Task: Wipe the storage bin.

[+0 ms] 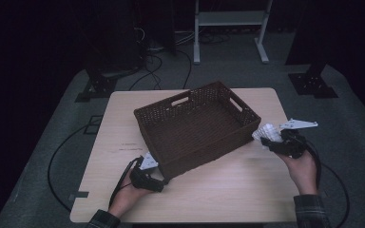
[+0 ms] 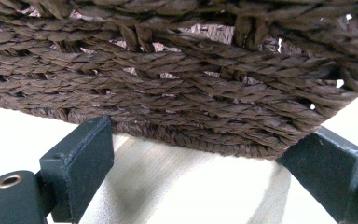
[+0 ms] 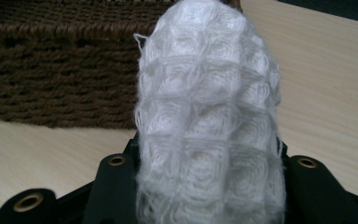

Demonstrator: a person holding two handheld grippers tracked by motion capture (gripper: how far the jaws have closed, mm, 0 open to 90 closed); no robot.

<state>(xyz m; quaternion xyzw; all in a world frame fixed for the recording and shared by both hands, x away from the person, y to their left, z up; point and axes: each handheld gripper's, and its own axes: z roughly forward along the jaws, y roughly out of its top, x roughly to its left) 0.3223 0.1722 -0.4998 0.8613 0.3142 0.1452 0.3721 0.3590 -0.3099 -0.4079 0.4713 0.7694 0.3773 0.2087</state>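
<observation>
A dark brown woven basket [image 1: 204, 152] sits at an angle in the middle of the light wooden table [image 1: 228, 190]. My left gripper [image 1: 160, 184] lies low at the basket's near left corner. In the left gripper view its jaws stand wide apart at the foot of the basket wall [image 2: 168, 84], not pressing on it. My right gripper [image 1: 272, 142] hovers beside the basket's right end, shut on a rolled white waffle-weave cloth [image 1: 265, 132]. In the right gripper view the cloth [image 3: 209, 116] stands up between the jaws, with the basket [image 3: 56, 79] behind it to the left.
The basket has cut-out handles at both ends, and its inside looks bare. Bare tabletop lies in front of it and to its left. Beyond the table are dark stands, floor cables [image 1: 152, 66] and a white frame [image 1: 230, 28].
</observation>
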